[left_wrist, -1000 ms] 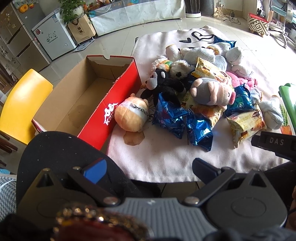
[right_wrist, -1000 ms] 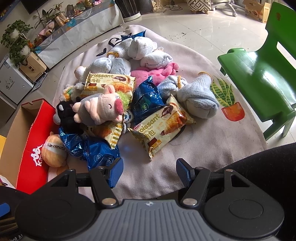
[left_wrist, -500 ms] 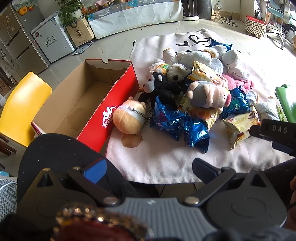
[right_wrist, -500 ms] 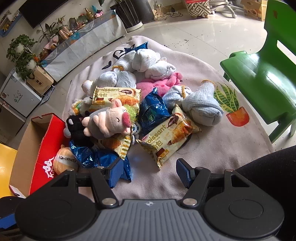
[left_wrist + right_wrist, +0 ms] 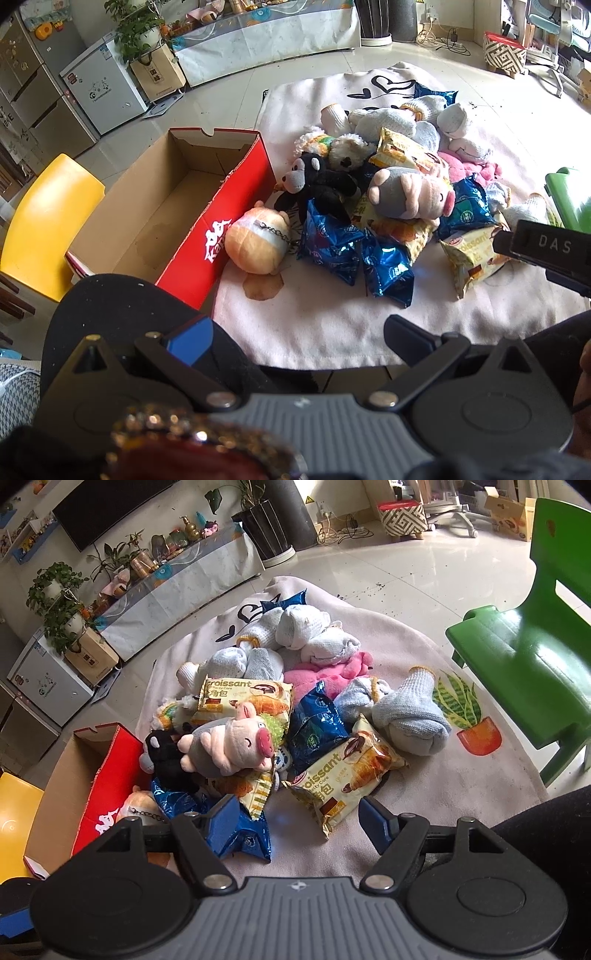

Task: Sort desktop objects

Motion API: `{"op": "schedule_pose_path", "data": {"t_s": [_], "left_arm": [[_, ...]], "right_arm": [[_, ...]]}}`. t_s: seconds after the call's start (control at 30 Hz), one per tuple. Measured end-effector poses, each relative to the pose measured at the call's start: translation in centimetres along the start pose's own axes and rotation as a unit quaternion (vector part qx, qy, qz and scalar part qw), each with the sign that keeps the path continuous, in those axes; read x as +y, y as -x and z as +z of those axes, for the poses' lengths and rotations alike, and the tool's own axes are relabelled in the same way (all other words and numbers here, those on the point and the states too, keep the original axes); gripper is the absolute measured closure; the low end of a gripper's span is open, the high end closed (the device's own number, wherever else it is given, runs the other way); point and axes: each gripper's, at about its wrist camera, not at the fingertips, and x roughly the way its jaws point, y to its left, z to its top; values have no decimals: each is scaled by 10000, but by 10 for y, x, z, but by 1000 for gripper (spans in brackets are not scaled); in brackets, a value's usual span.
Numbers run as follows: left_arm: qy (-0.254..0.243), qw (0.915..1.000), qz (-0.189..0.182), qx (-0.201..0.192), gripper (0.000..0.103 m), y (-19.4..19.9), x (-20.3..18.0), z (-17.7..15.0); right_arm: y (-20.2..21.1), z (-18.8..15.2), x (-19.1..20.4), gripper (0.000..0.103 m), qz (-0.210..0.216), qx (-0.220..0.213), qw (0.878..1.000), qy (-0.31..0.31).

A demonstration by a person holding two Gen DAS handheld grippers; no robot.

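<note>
On the pale blanket [image 5: 461, 794] on the floor, the whole heap is unsorted, so I judge the task is at its very start: nothing lies in the red box [image 5: 236, 206], which stands open just left of the heap. Both claws hang above the near edge of the blanket, apart from the things. The right claw [image 5: 299, 821] is spread wide and holds nothing; the left claw [image 5: 295, 336] is also spread and empty.

The nearest thing to the right claw is the croissant packet [image 5: 343, 775], lying flat and free on top, so the next move probably calls for lowering over it and closing on its crinkled edge. The grey pig toy [image 5: 229, 747] rests on other packets and may roll if these are pulled. The blue snack bags [image 5: 354, 254] lie partly under it. The orange plush [image 5: 256, 242] touches the box wall. The white socks [image 5: 303, 635] lie at the far side, and the green chair [image 5: 524, 653] stands close on the right.
</note>
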Motion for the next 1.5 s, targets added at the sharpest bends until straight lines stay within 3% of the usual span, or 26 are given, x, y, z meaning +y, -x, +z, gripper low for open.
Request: {"op": "schedule_pose_path", "data": {"t_s": [0.37, 0.63, 0.77, 0.87, 1.0, 1.3, 1.37, 1.5], "left_arm": [[40, 9999, 9, -102, 0, 8, 2, 0], [22, 9999, -3, -160, 0, 12, 1, -2], [31, 9998, -37, -201, 0, 14, 2, -2], [40, 9998, -73, -156, 0, 13, 3, -4], [12, 9999, -105, -102, 0, 11, 3, -7], [81, 9990, -446, -32, 0, 8, 8, -16], [105, 9984, -548, -14, 0, 7, 9, -19], [41, 9976, -666, -166, 0, 8, 9, -22]], "right_arm": [[5, -2, 3, 28, -180, -304, 9993, 120], [10, -3, 3, 19, -348, -737, 9965, 199], [8, -1, -3, 19, -178, -644, 9977, -105], [3, 0, -2, 19, -130, -480, 9988, 2], [4, -2, 3, 19, -186, -664, 9972, 290], [-7, -7, 5, 21, -352, -331, 9974, 534], [-9, -10, 7, 25, -397, -273, 9971, 592], [-14, -14, 9, 27, -630, -122, 9956, 680]]}}
